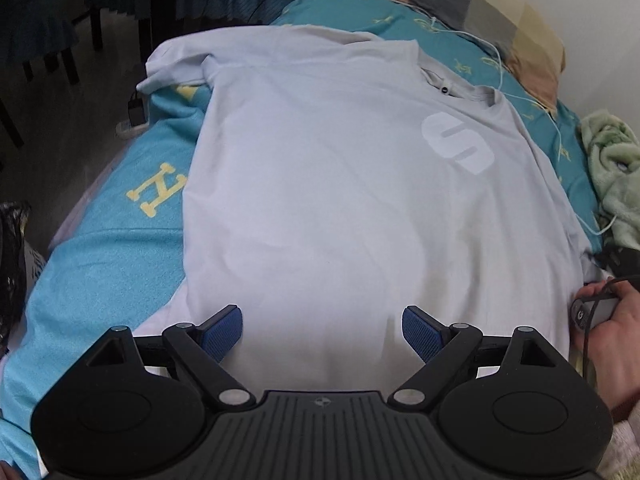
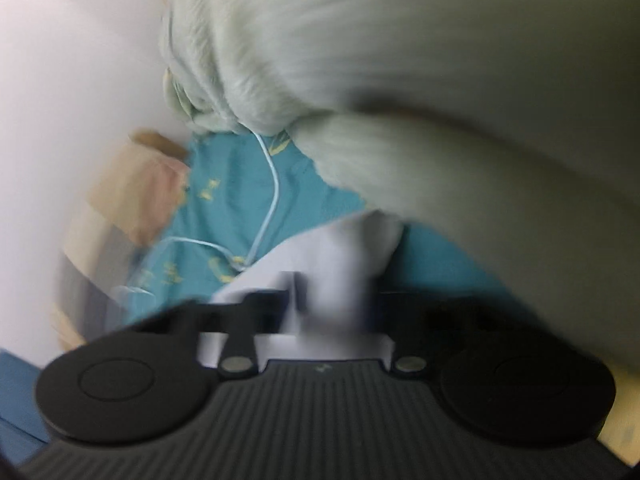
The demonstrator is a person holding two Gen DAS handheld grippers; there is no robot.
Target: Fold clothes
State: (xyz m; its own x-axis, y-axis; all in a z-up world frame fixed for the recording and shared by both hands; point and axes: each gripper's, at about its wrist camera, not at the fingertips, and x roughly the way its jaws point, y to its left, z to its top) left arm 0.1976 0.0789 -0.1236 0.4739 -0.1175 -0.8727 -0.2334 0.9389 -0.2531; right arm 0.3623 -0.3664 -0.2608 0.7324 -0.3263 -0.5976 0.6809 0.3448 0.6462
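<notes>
One pale T-shirt (image 1: 320, 184), spread flat. One white logo (image 1: 458, 142) on its chest. One teal bedsheet (image 1: 104, 264) with yellow figures; one large figure (image 1: 157, 189) shows clearly, several smaller ones lie near the pillow, too small to count. One checked pillow (image 1: 472, 4). One fluffy green blanket (image 1: 612, 176), bunched. One thin white cable (image 1: 500, 60). Two grippers: left (image 1: 322, 330), right (image 2: 334, 308). One hand (image 1: 612, 344) at the shirt's edge.

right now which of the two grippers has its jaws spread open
The left gripper: its blue pads stand wide apart over the white t-shirt. The right gripper is shut on a fold of that shirt.
</notes>
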